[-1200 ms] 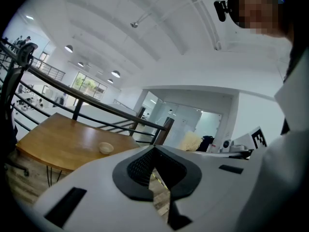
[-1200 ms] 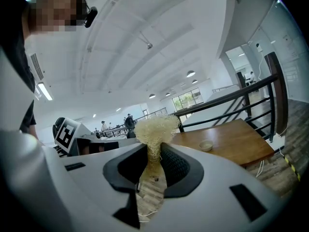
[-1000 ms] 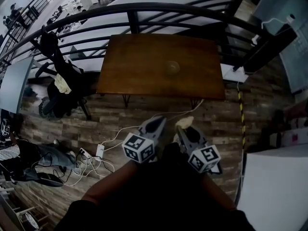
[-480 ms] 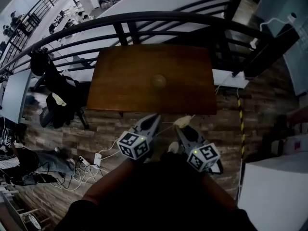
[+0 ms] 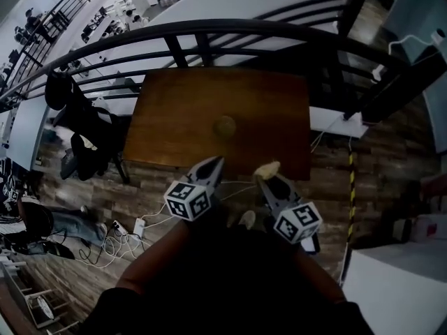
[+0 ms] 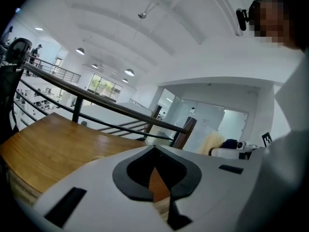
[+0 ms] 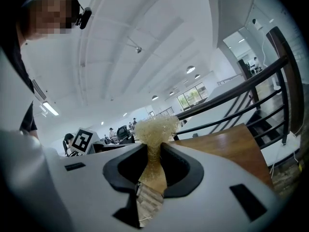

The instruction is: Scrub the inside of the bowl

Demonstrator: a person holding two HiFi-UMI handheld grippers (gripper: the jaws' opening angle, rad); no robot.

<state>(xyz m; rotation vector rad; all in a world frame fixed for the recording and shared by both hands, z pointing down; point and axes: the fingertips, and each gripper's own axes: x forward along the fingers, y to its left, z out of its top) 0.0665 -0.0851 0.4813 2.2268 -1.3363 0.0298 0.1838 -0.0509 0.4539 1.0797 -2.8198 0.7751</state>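
Note:
A small round bowl [image 5: 225, 125] stands near the middle of the brown wooden table [image 5: 174, 117] in the head view. Both grippers are held up in front of the table's near edge, apart from the bowl. My left gripper [image 5: 215, 163] is shut with nothing between its jaws; in the left gripper view [image 6: 154, 151] the jaws meet over the table top. My right gripper [image 5: 264, 174] is shut on a pale yellow scrub sponge [image 5: 267, 169], which sticks out past the tips as a fuzzy tuft [image 7: 155, 128].
A black metal railing [image 5: 230, 33] runs behind the table. A chair draped with dark clothes [image 5: 84, 128] stands left of the table. Cables and a power strip [image 5: 136, 225] lie on the wood floor. A yellow-black striped strip [image 5: 350, 187] marks the floor on the right.
The view has shifted forward: the table and bowl sit lower and nearer in the head view. Both grippers have risen toward the table's near edge, still shut.

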